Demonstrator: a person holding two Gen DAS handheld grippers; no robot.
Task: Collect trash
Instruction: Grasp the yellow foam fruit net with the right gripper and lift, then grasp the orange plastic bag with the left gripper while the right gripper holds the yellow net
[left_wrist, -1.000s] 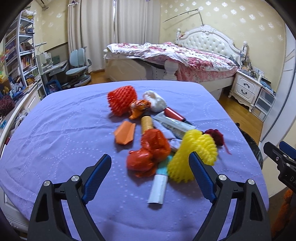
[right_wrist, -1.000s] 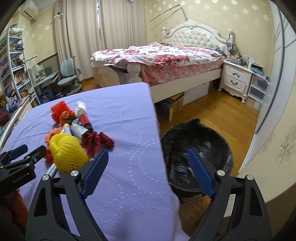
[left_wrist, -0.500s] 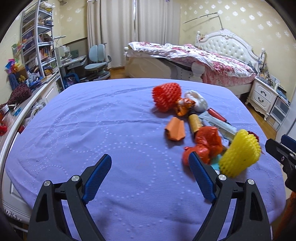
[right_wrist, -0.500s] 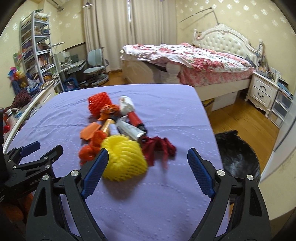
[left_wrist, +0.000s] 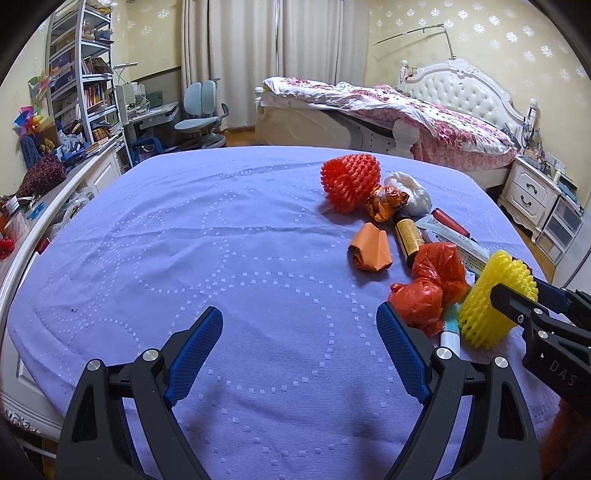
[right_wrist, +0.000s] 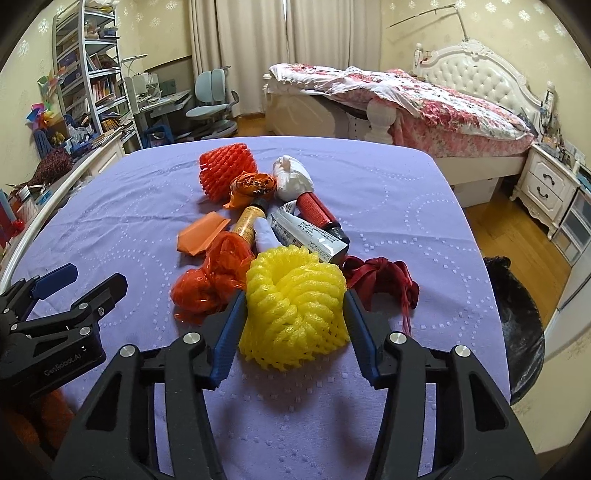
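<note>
On the purple tablecloth (right_wrist: 406, 206) a heap of trash lies with the yellow foam fruit net (right_wrist: 293, 306) at its near end. The right gripper (right_wrist: 293, 326) has its blue pads on either side of this net, the jaws at a middling spread; the pads sit right at the net's flanks, but whether they press it I cannot tell. The net rests on the cloth with its open mouth turned up and toward the heap.

Just left of the yellow net lies a crumpled red plastic bag (right_wrist: 212, 280). Behind the net a white tube (right_wrist: 310, 236) lies with its long axis running from the far left toward the near right, its crimped end nearest the net. Beside it a red vial (right_wrist: 317, 212) runs along the same line, dark cap toward the near right. A yellow-labelled vial (right_wrist: 249, 223) lies left of the tube, its long axis pointing away from the net. An orange folded paper (right_wrist: 201, 236) lies left of that vial. Farther back are an orange foam net (right_wrist: 227, 171), a crumpled orange wrapper (right_wrist: 251, 186) and a white wad (right_wrist: 293, 177). A dark red ribbon (right_wrist: 384, 277) lies just right of the yellow net.

The left gripper (left_wrist: 299, 345) hangs over bare cloth left of the heap, jaws wide, holding nothing. A black-lined bin (right_wrist: 521, 325) stands on the floor right of the table.
</note>
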